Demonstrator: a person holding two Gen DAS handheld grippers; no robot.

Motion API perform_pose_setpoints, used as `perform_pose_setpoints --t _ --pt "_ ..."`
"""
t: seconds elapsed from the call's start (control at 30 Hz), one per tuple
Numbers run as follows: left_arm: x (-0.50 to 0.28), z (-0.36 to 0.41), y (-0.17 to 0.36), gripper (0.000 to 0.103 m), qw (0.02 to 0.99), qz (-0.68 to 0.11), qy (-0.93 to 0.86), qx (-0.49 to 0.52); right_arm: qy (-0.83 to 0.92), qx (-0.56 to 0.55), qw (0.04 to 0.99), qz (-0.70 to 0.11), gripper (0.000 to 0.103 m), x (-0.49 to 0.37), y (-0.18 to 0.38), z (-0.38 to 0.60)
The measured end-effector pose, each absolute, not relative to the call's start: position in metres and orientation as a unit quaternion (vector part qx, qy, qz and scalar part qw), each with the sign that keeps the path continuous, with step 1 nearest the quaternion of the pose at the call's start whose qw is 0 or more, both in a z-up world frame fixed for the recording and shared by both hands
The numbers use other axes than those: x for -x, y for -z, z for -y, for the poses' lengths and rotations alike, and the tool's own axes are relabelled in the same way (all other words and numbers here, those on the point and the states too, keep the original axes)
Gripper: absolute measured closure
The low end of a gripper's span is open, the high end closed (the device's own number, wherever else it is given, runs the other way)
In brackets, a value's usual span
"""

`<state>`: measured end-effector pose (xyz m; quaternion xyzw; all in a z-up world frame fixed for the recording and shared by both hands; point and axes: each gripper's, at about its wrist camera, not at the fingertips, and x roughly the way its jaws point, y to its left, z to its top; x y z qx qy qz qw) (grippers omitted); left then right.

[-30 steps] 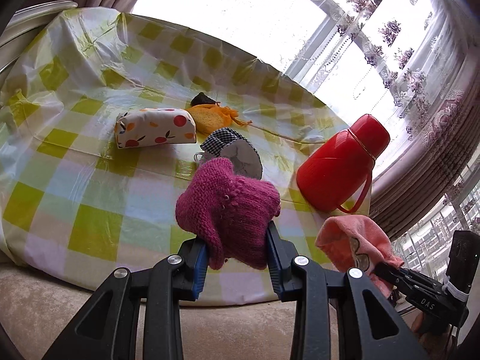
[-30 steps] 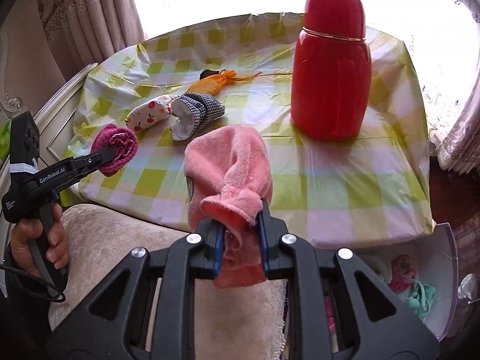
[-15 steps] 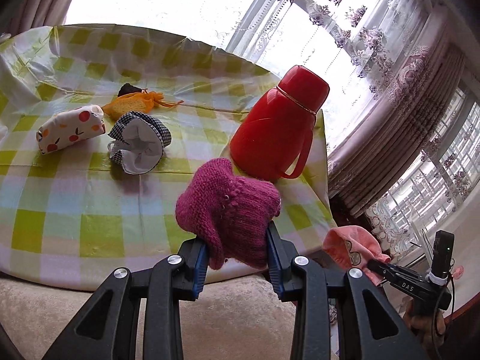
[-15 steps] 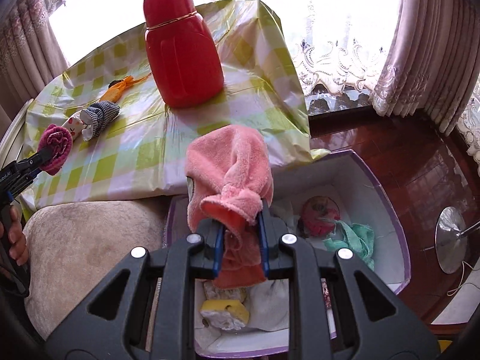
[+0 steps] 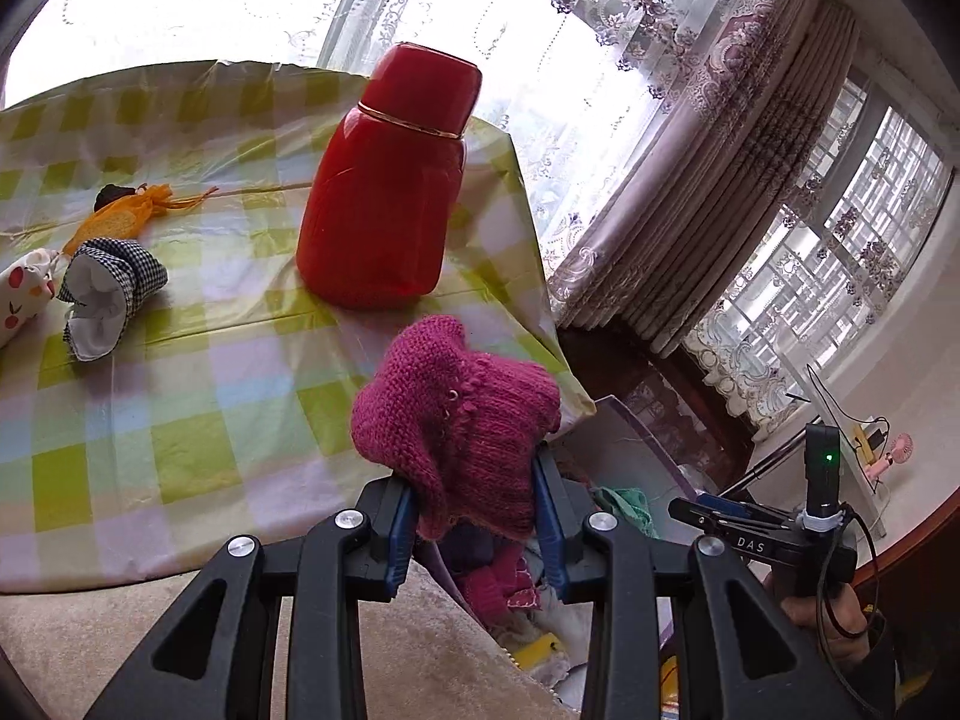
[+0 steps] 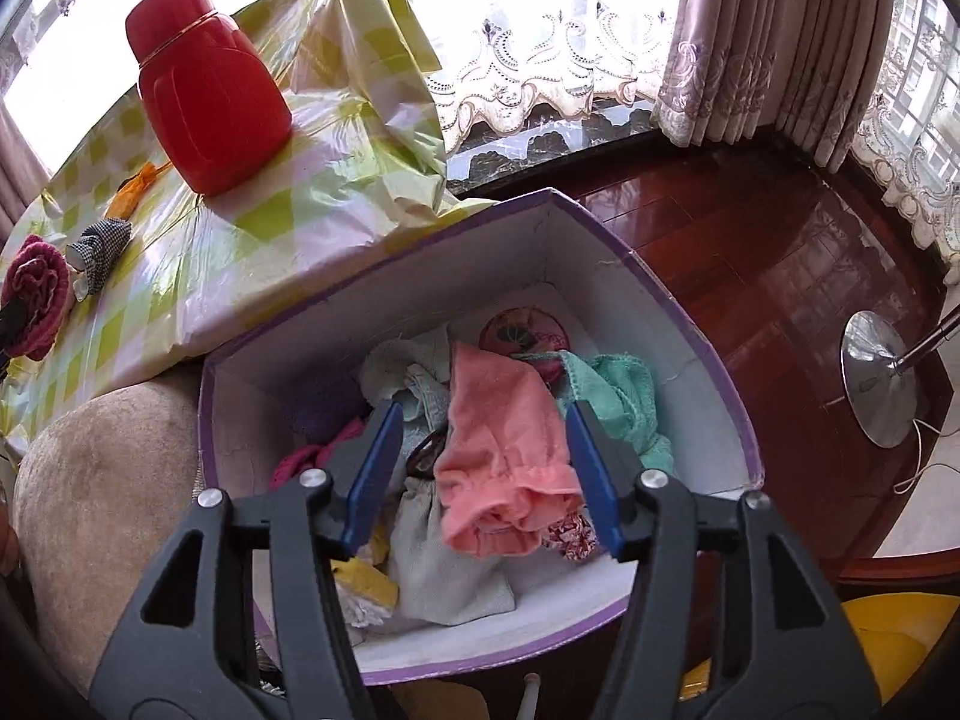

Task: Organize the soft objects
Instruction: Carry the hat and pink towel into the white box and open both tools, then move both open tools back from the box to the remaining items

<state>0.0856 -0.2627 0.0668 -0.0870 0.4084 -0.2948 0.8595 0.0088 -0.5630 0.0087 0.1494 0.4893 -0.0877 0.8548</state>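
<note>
Two grippers are in view. Left gripper (image 5: 474, 516): jaws part-closed, blue pads pinching a magenta knitted wool hat (image 5: 456, 426), which bulges up above the fingers and stands over the near edge of the table. Right gripper (image 6: 480, 456): jaws have just been opening and now stand spread; a pink fleece cloth (image 6: 504, 456) lies between them, loose, neither pad pressing on it, resting on the pile inside a purple-rimmed white cardboard box (image 6: 678, 324).

Box contents are partly hidden by the fingers: a mint-green towel (image 6: 624, 396) at 2 o'clock of the pink cloth, a grey-white cloth (image 6: 444, 570) at 7 o'clock; the rest is hard to make out.

On the table's yellow-green checked plastic cover (image 5: 180, 396) a red plastic flask (image 5: 390, 180) stands upright at 11 o'clock of the hat. A black-and-white gingham pouch (image 5: 111, 294) and an orange mesh bag (image 5: 123, 213) lie at 9 to 10 o'clock.
</note>
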Motion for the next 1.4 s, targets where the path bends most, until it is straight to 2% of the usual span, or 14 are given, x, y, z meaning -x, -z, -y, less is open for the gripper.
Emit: perform_pose_setpoints --t 0.67,0.7,0.77,0.8,0.83,1.07,1.4 --pt "-0.034 0.419 -0.050 0.065 0.766 -0.452 0.456 -0.034 0.168 -0.199 0.873 -0.412 0.029 0.028 -0.051 0.635" --pt "-0.029 0.427 -0.049 0.064 0.758 -0.454 0.466 -0.039 0.173 -0.201 0.873 -0.409 0.028 0.030 -0.053 0.639" --pt "-0.023 0.443 -0.043 0.055 0.736 -0.465 0.490 -0.051 0.180 -0.203 0.873 -0.404 0.027 0.034 -0.056 0.644" --pt "-0.022 0.448 -0.039 0.047 0.724 -0.475 0.498 -0.055 0.182 -0.204 0.874 -0.403 0.027 0.035 -0.057 0.646" --pt "-0.020 0.452 -0.035 0.046 0.719 -0.482 0.497 -0.060 0.183 -0.205 0.873 -0.402 0.027 0.036 -0.057 0.648" --pt "-0.037 0.422 -0.037 0.045 0.734 -0.493 0.467 -0.030 0.159 -0.205 0.875 -0.410 0.027 0.030 -0.051 0.637" --pt "-0.068 0.348 -0.046 0.045 0.792 -0.474 0.382 0.035 0.077 -0.169 0.884 -0.429 0.027 0.001 -0.047 0.569"
